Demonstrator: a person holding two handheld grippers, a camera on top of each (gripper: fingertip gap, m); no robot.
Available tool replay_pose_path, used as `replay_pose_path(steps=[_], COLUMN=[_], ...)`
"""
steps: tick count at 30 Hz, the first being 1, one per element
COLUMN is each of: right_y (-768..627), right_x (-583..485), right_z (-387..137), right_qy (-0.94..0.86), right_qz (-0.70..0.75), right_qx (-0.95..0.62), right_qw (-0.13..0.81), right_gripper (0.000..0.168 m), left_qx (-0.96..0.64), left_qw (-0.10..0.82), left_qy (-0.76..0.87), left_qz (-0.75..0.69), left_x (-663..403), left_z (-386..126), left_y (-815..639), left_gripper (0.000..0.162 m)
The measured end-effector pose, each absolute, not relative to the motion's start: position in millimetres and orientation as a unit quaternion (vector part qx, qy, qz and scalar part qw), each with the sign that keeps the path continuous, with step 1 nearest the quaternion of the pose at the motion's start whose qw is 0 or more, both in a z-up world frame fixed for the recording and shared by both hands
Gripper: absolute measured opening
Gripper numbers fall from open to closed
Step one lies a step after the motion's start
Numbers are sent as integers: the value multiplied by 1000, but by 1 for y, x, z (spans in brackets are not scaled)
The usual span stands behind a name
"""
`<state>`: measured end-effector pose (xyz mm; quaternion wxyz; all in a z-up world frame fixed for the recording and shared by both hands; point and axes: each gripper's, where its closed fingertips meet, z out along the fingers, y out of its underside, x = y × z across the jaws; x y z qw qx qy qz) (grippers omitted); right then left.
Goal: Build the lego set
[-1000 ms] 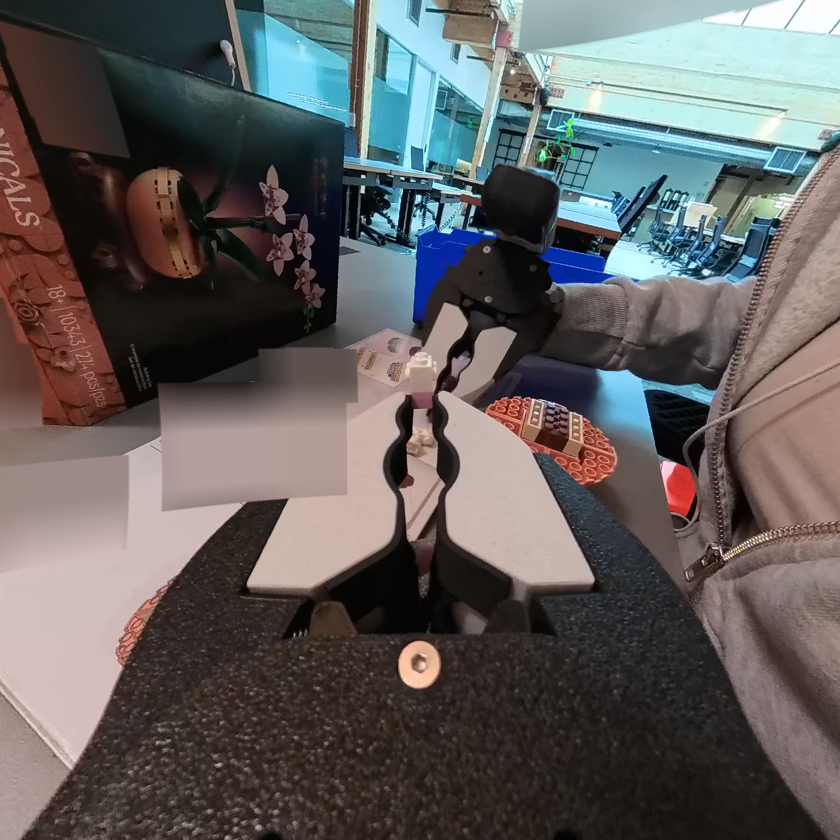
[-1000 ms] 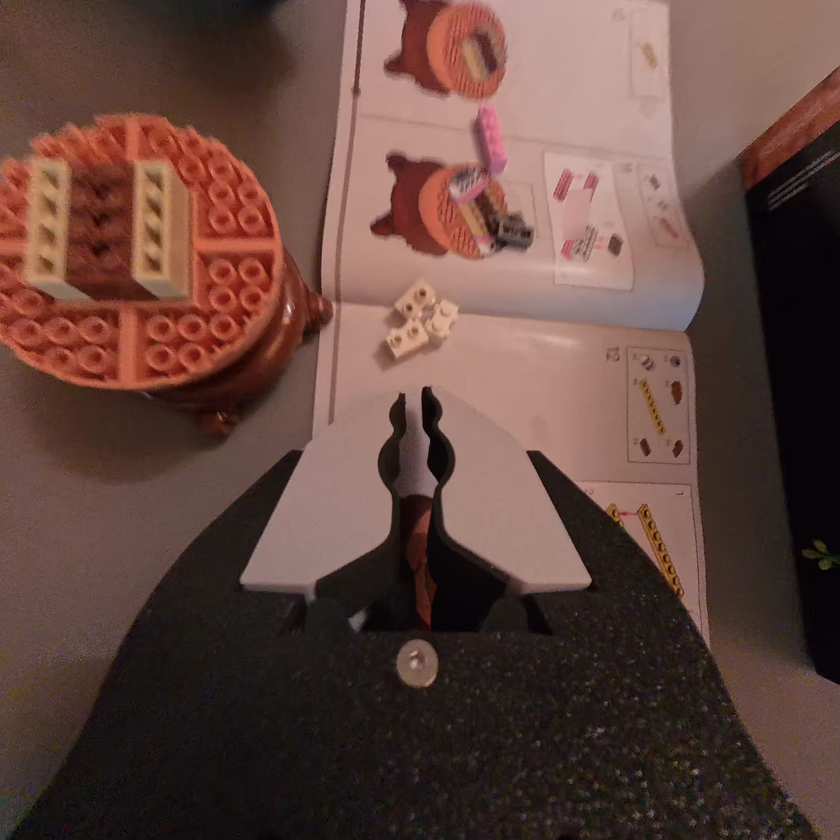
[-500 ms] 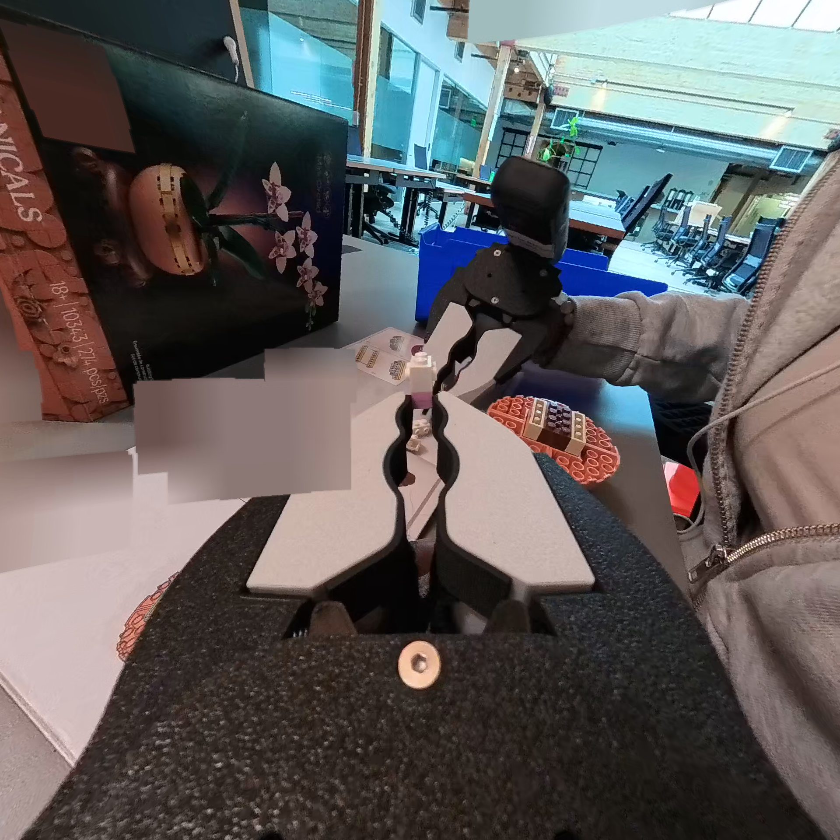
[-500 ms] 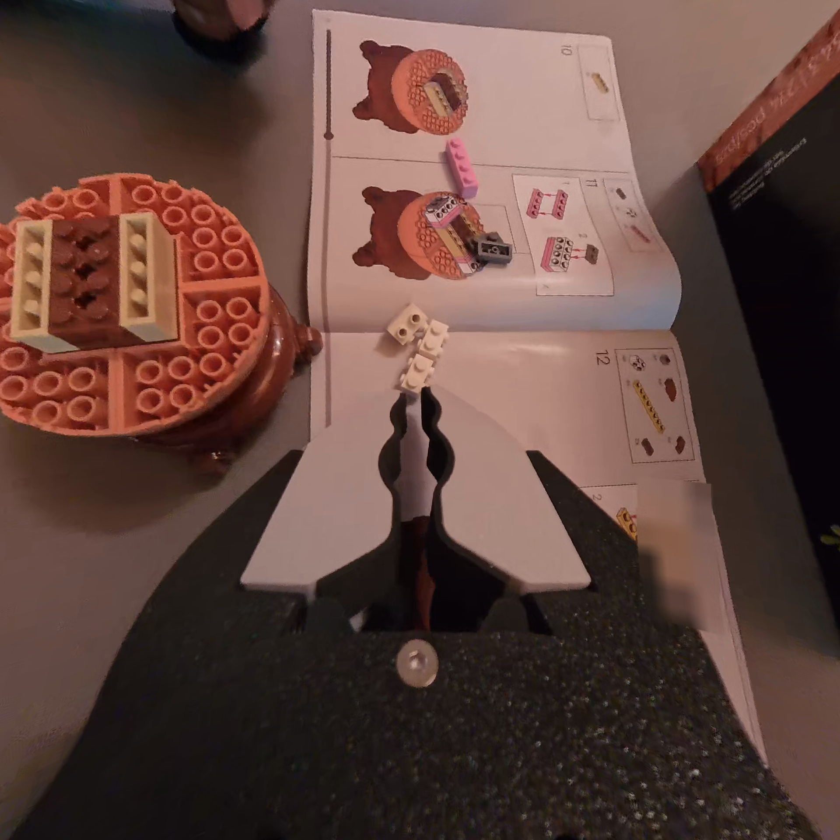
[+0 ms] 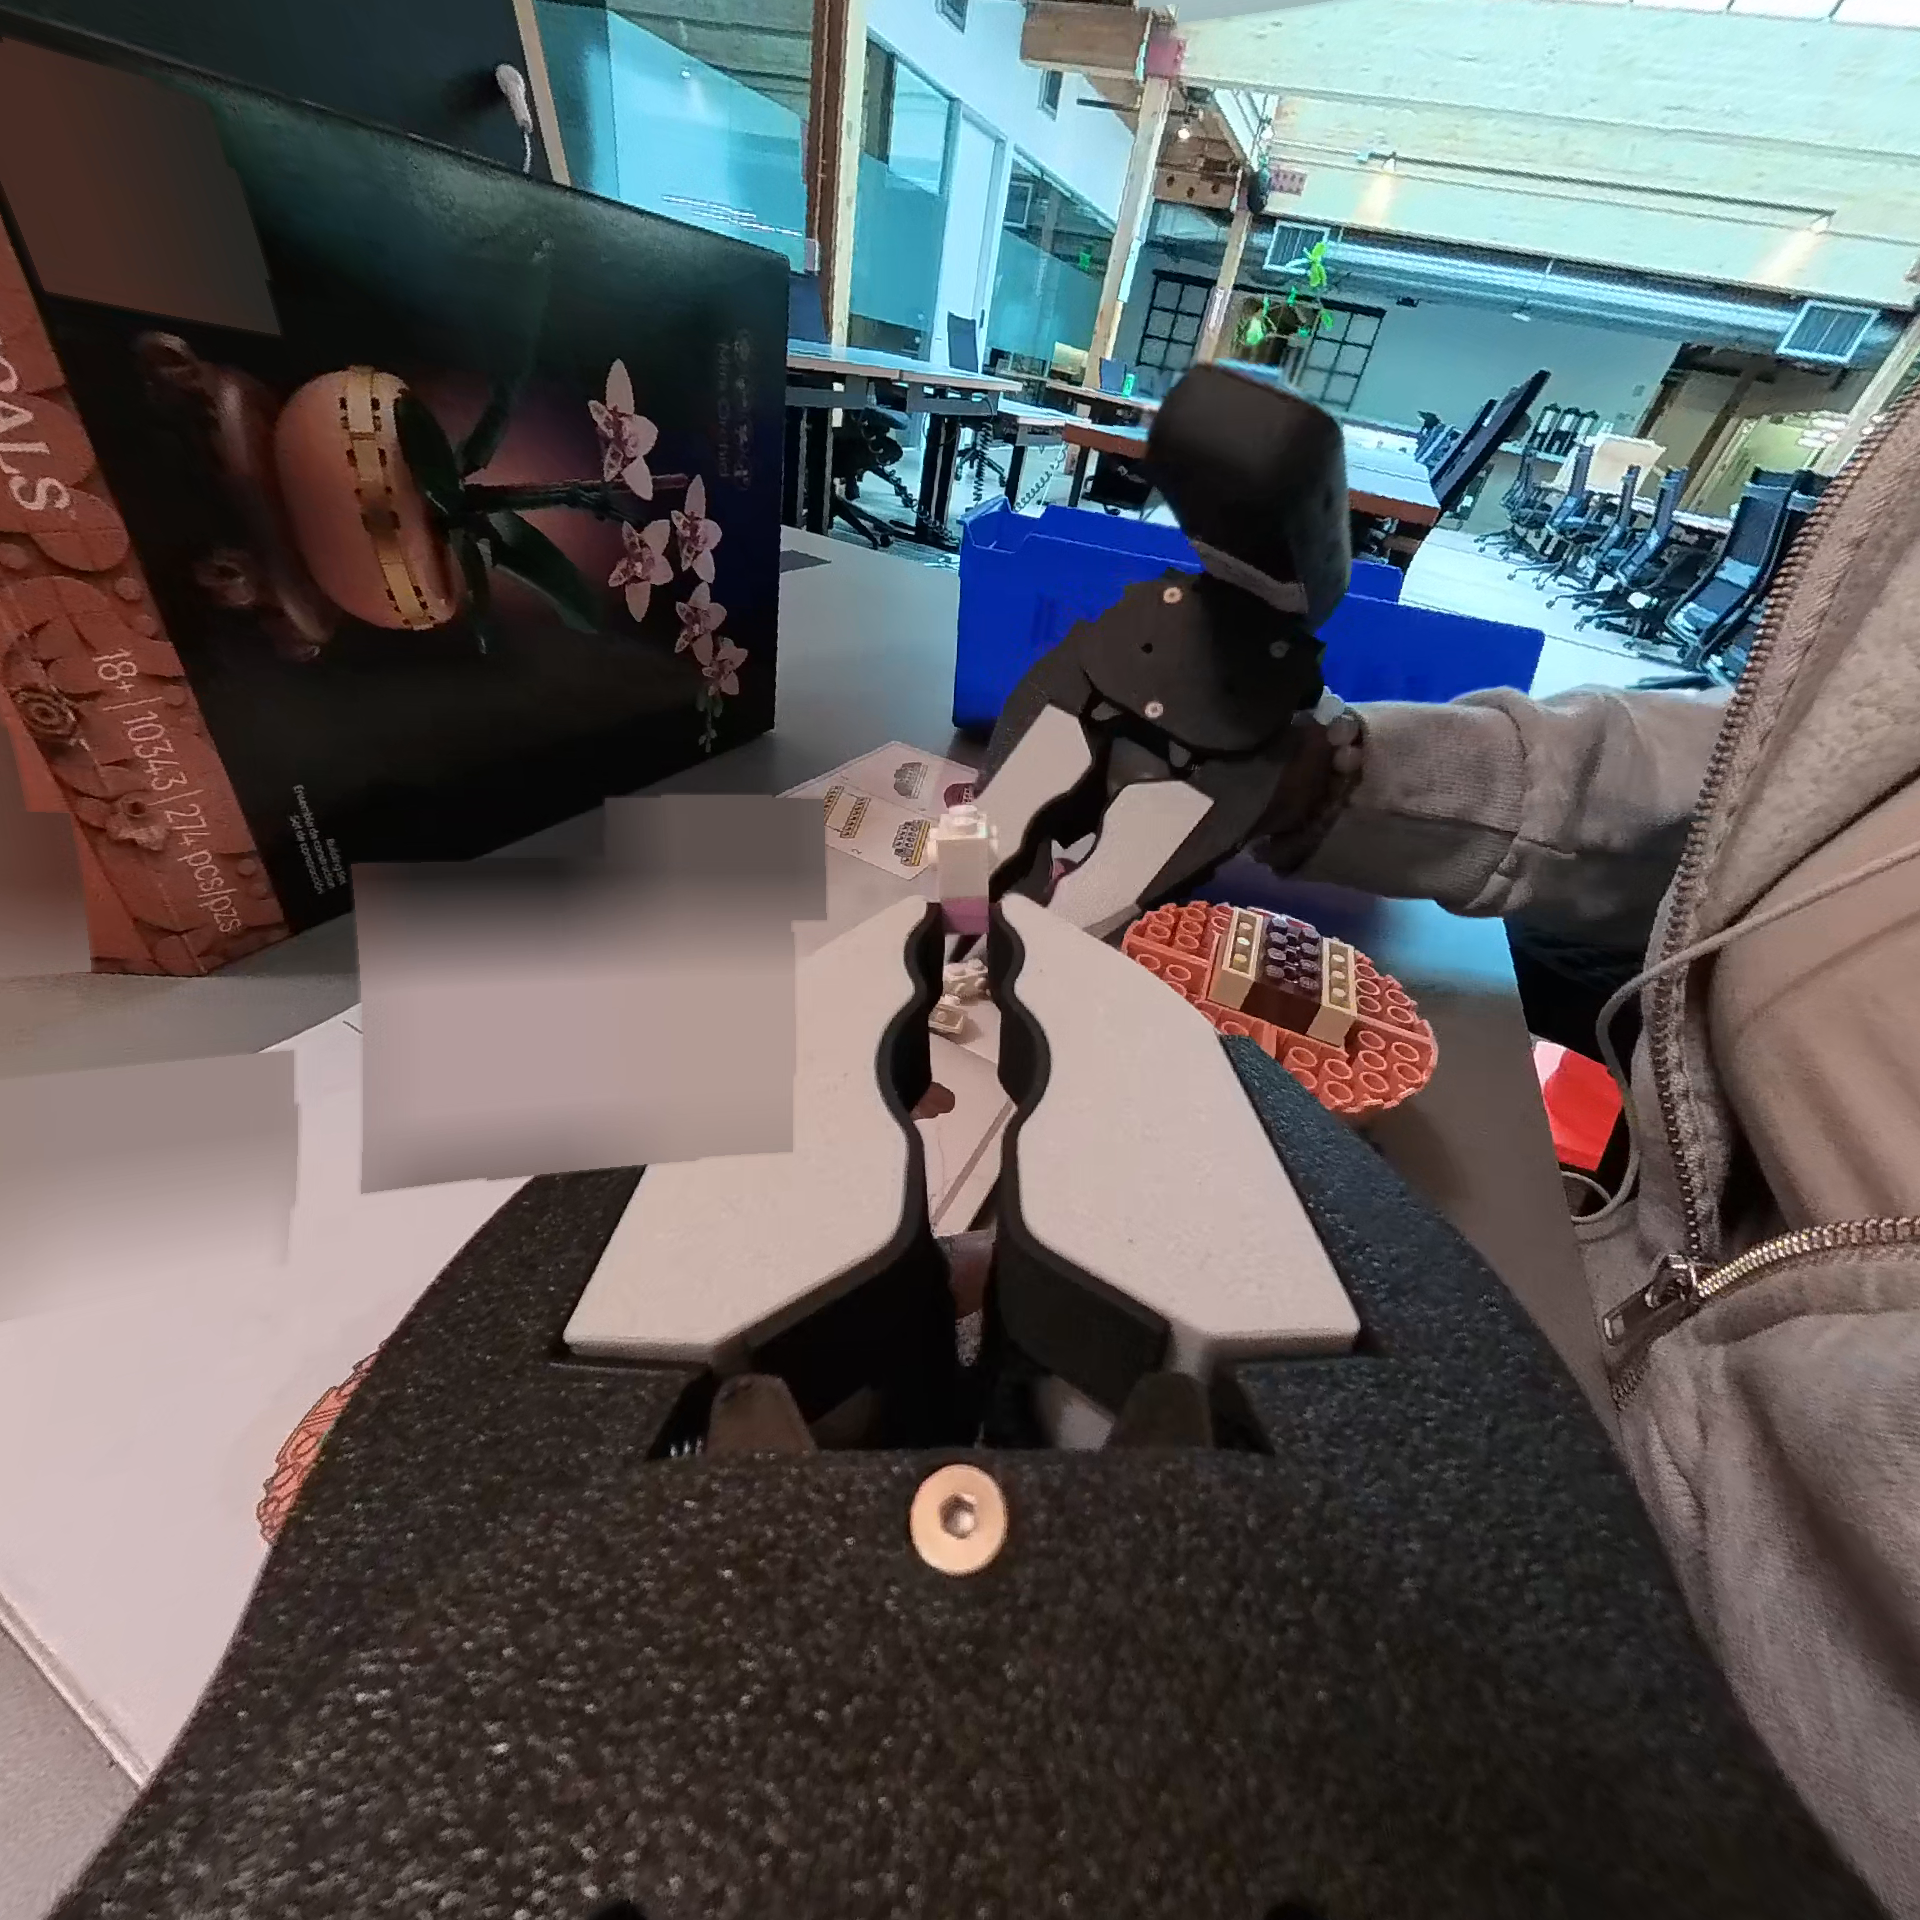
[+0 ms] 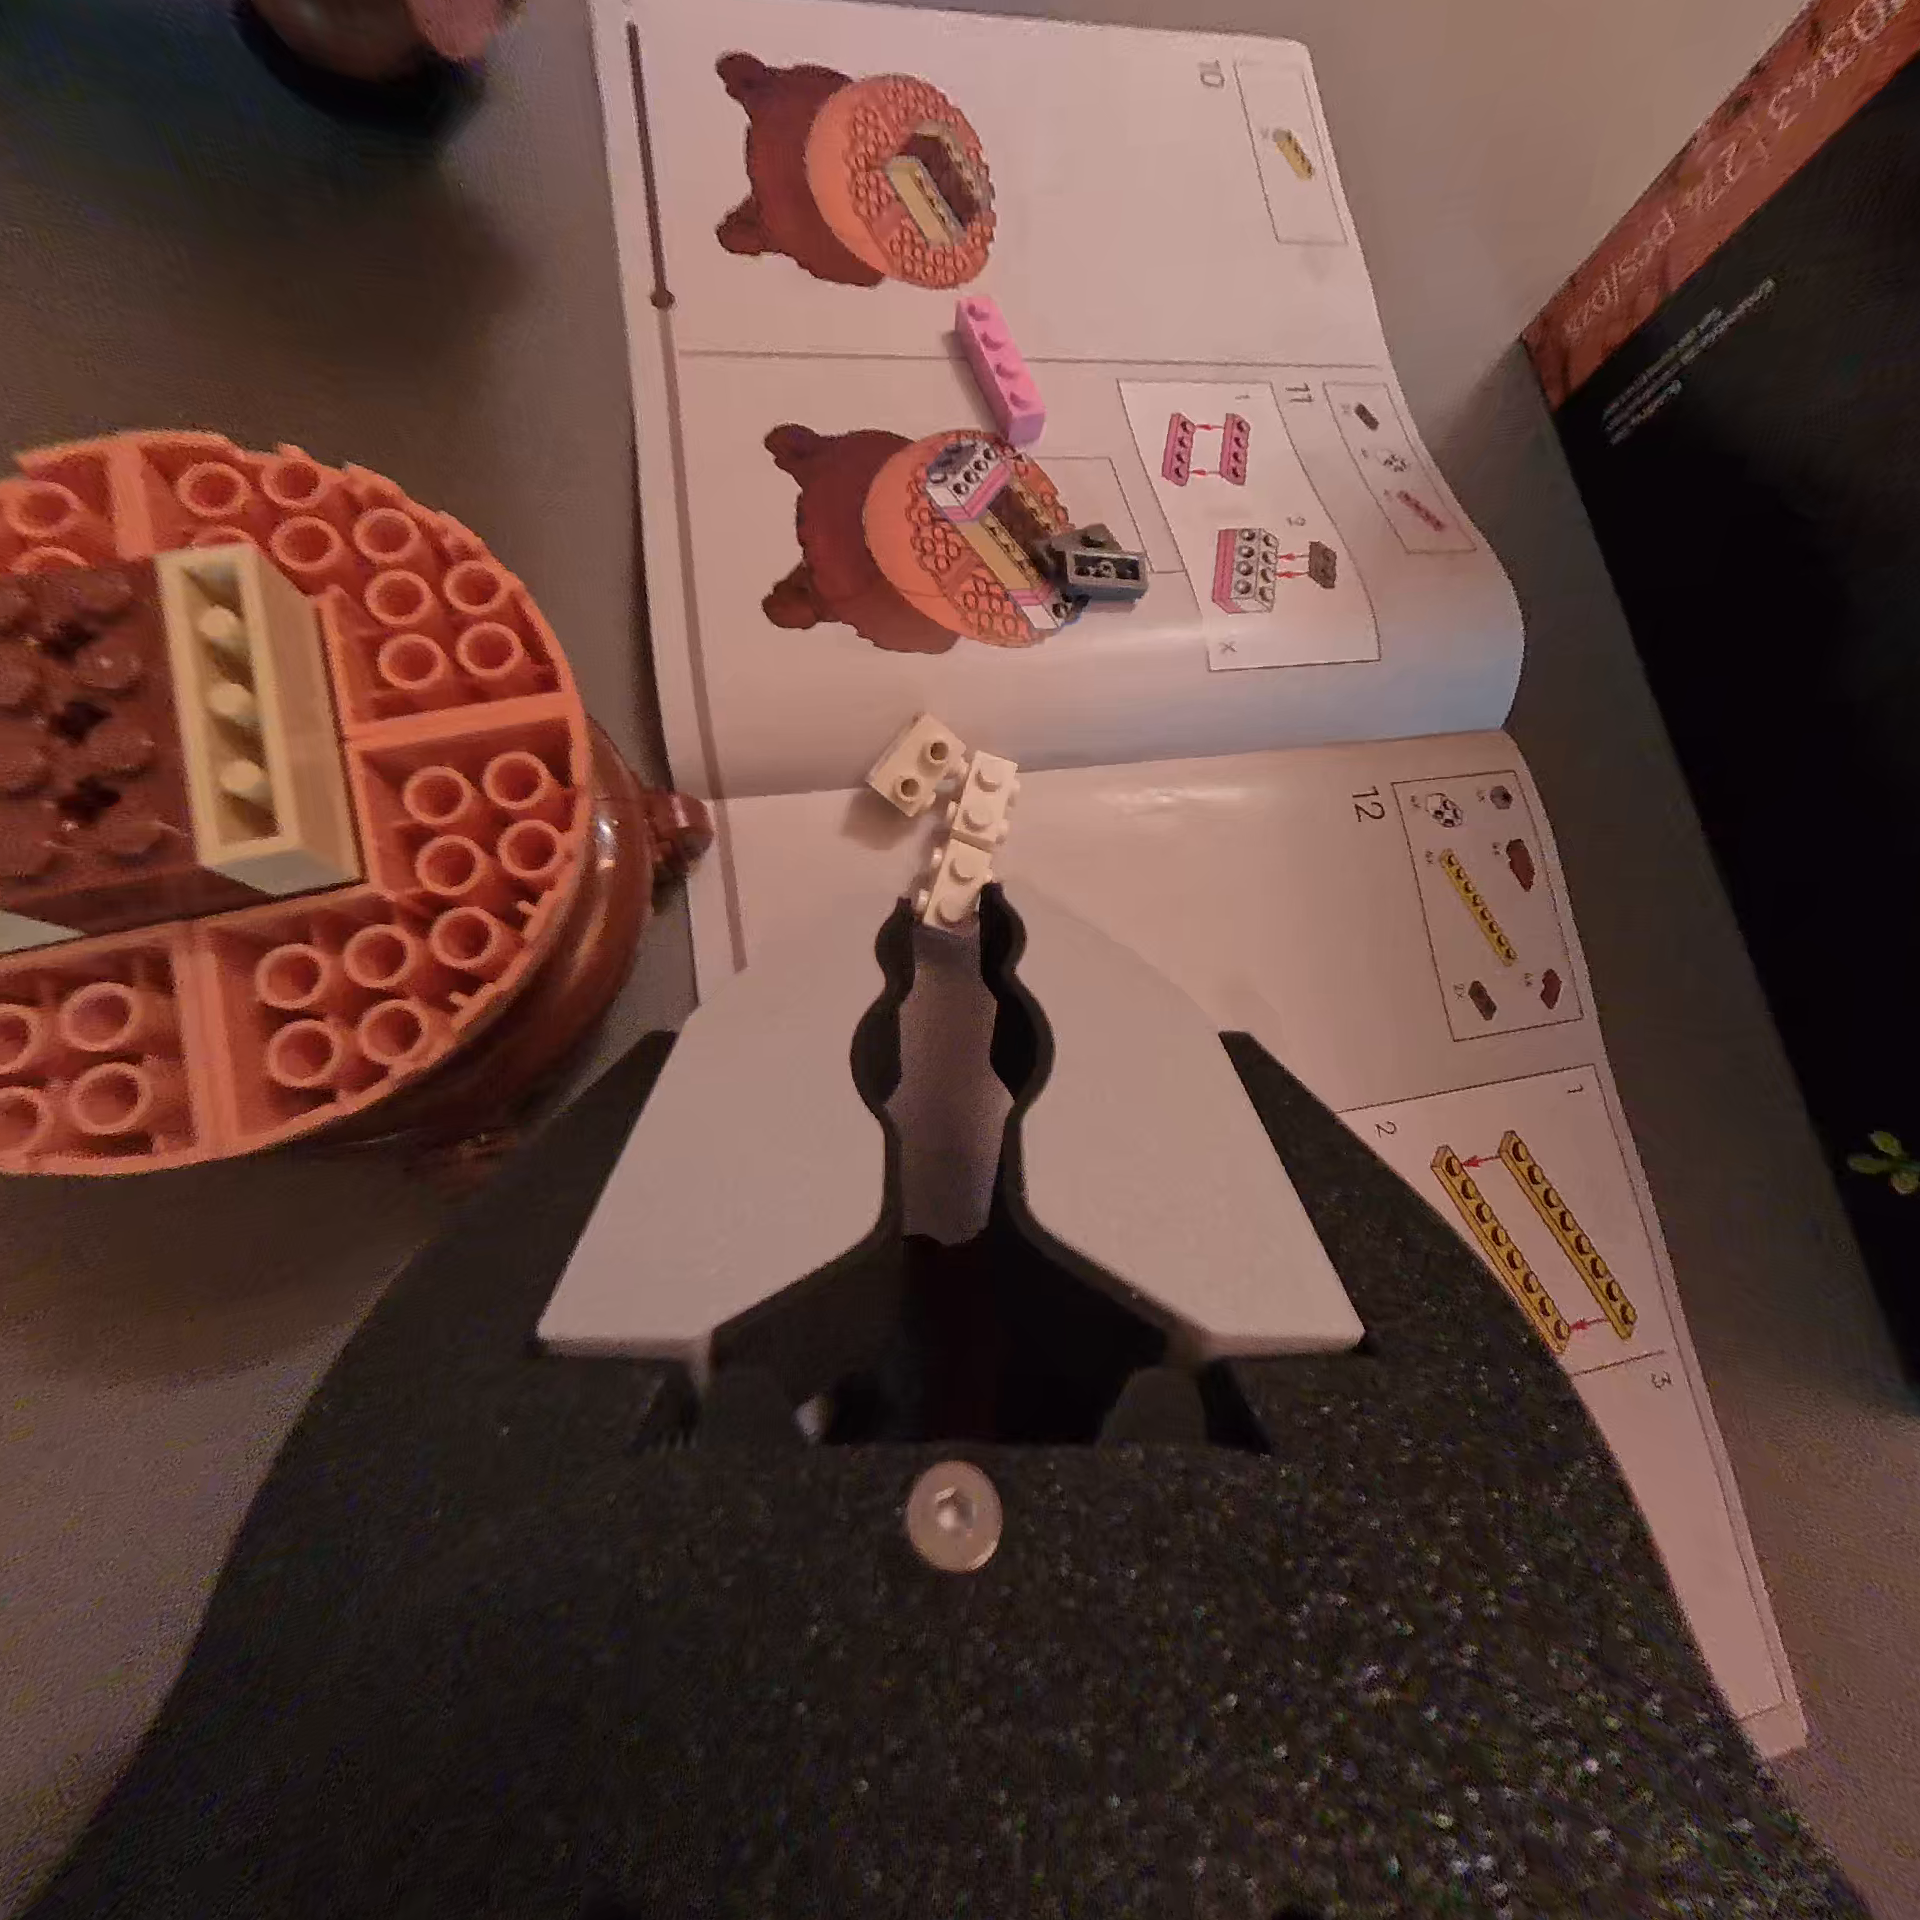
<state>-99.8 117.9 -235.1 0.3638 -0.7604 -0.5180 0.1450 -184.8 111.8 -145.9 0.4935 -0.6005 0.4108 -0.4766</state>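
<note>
Since a sec ago the right tool [image 6: 951,914] has dropped closer to the open paper instruction booklet [image 6: 1143,665]; its tips now sit at the nearest of three small cream studded plastic plates [image 6: 958,888], which lie touching in a loose cluster on the booklet fold. Its jaws stand a little apart, nothing clamped yet. I judge this is the approach for picking up a cream plate, the next part for the sub-assembly.

The left tool [image 5: 961,914] has barely moved: jaws nearly together, clamped on a small pink-and-white brick stack [image 5: 961,868], held upright above the surface.

The round salmon studded plastic pot build [image 6: 312,790], w/ glossy brown base and tan + dark brown bricks on top, sits left of the booklet. A pink 1x4 brick [image 6: 997,366] and a dark grey brick [image 6: 1101,566] lie farther up the page. Hard, smooth, glossy parts; the plates are thin, so prob. fiddly to pinch flat.

The dark cardboard set box [image 5: 416,499] stands far left.
</note>
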Motion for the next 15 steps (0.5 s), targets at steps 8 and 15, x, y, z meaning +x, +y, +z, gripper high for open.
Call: replay_pose_path(steps=[8,15], right_y=[114,115], right_x=[-104,-104], right_z=[-204,-93], right_qy=[-423,-238], right_qz=[332,659], right_qx=[-751,-585], right_qw=[383,408], right_gripper=[11,10], left_qx=[-601,-583], left_qw=[487,443], left_qy=[416,409], left_qz=[-479,-544], left_x=[-183,-168], left_z=[-147,-140], left_y=[111,98], left_gripper=[7,7])
